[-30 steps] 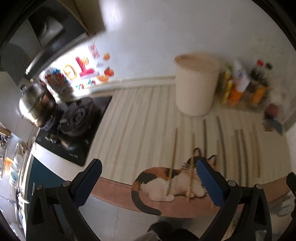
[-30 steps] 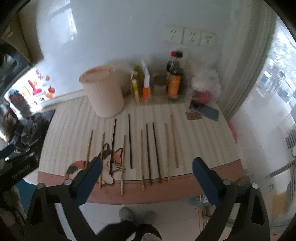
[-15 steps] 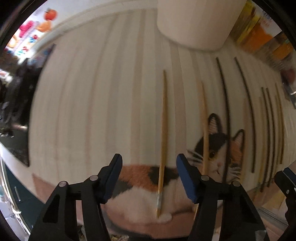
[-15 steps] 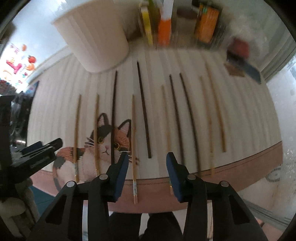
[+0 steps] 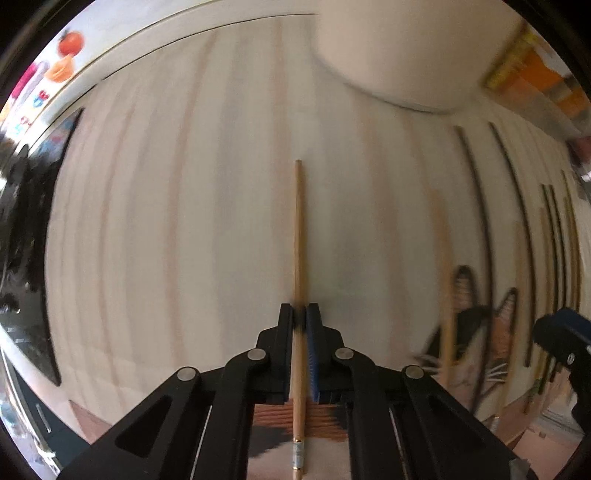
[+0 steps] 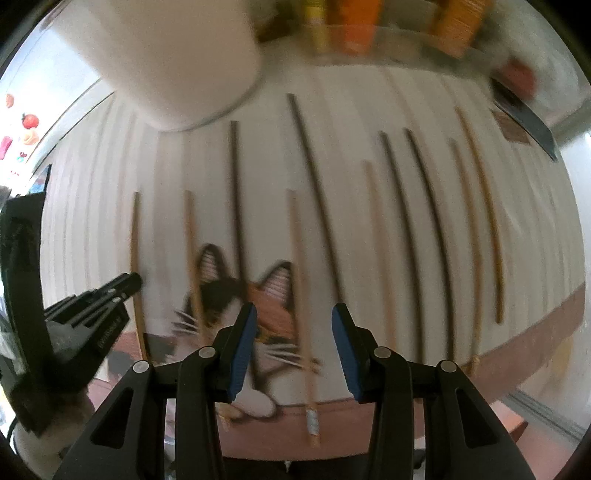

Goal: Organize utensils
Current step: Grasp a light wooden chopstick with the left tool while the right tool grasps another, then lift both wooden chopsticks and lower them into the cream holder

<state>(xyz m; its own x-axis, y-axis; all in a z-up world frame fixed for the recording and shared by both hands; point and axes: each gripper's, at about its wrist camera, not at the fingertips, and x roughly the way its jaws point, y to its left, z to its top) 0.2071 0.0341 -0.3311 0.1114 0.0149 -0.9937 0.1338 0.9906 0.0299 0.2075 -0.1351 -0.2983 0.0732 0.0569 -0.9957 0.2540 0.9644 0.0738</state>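
My left gripper (image 5: 300, 317) is shut on a light wooden chopstick (image 5: 299, 236) that lies on the striped mat (image 5: 184, 221), the leftmost of the row. Several more light and dark chopsticks lie side by side to its right. In the right wrist view my right gripper (image 6: 293, 314) is open, low over the mat, with a light chopstick (image 6: 297, 280) between its fingers but not gripped. The left gripper (image 6: 110, 295) shows at the left of that view, on the leftmost chopstick (image 6: 135, 236). A cream round container (image 6: 177, 62) stands behind the row.
The mat has a calico cat picture (image 6: 240, 295) at its front edge. Sauce bottles (image 6: 354, 22) stand against the back wall, right of the container. A dark flat object (image 6: 524, 122) lies at the far right. A stove edge (image 5: 22, 229) is to the left.
Both grippers have come down close to the mat. The left gripper has shut on the leftmost chopstick. The right gripper has narrowed around another chopstick but stays open.
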